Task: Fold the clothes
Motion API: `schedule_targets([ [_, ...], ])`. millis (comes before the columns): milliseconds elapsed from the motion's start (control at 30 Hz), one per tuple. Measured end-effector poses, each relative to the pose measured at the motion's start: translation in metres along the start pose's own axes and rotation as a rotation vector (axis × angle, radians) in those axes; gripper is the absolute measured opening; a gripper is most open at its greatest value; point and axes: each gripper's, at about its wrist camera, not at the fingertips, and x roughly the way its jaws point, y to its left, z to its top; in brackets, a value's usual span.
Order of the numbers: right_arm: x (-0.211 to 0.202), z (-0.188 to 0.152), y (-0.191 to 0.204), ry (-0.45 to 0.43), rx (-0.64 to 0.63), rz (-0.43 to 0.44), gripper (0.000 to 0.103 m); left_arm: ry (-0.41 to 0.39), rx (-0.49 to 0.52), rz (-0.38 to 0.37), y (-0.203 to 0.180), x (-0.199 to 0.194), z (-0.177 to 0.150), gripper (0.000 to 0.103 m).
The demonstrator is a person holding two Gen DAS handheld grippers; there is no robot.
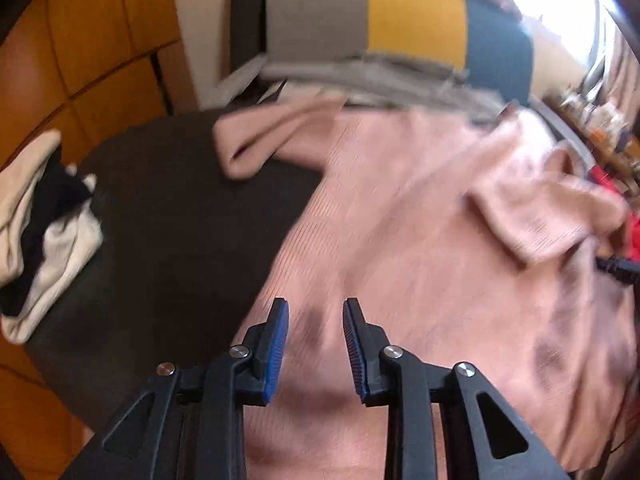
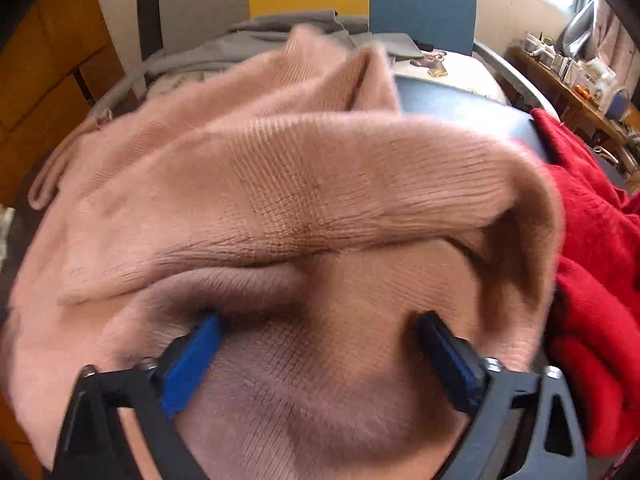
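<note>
Wooden cupboard fronts (image 1: 80,40) fill the far left of the room, and a chair back with grey, yellow and blue panels (image 1: 400,20) stands at the far side of a dark round surface (image 1: 168,220). On this surface lies the pink knitted sweater (image 1: 420,220), spread over its right and near part. One sleeve (image 1: 248,148) is bent toward the far left, and a second sleeve (image 2: 320,200) is folded across the body of the garment. At the left edge of the dark surface lies a white and black garment (image 1: 40,232), well apart from the sweater. A red garment (image 2: 600,260) lies just beside the sweater on the right, and grey cloth (image 2: 260,40) is piled at the far side, near the chair back.

The left gripper (image 1: 315,320) hangs above the near left part of the sweater; its blue pads stand apart and nothing is between them. The right gripper (image 2: 320,332) is low over the near part of the sweater, with its fingers spread wide. The knit lies under and between them, but the pads do not press on it. Whether the tips touch the cloth I cannot tell.
</note>
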Motion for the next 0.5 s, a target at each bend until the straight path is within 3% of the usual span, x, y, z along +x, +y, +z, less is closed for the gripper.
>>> schedule_targets([
  [100,-0.04,-0.01,0.007,-0.094,-0.015,0.034,0.084,0.011,-0.006,-0.021,-0.006,0.007,0.001,0.028],
  [200,-0.056,0.004,0.031,-0.167,-0.161,0.033,0.084,0.077,-0.015,-0.051,-0.002,0.025,-0.009,0.028],
  [267,-0.05,0.006,0.058,-0.164,-0.276,0.049,0.084,0.109,-0.007,-0.053,-0.001,0.04,-0.017,0.028],
  [400,-0.011,0.013,0.104,-0.072,-0.501,0.049,0.084,0.078,0.027,-0.052,-0.003,0.043,-0.03,0.028],
  [500,0.017,0.008,0.129,-0.044,-0.63,-0.007,0.083,0.074,0.028,-0.061,-0.003,0.041,-0.031,0.028],
])
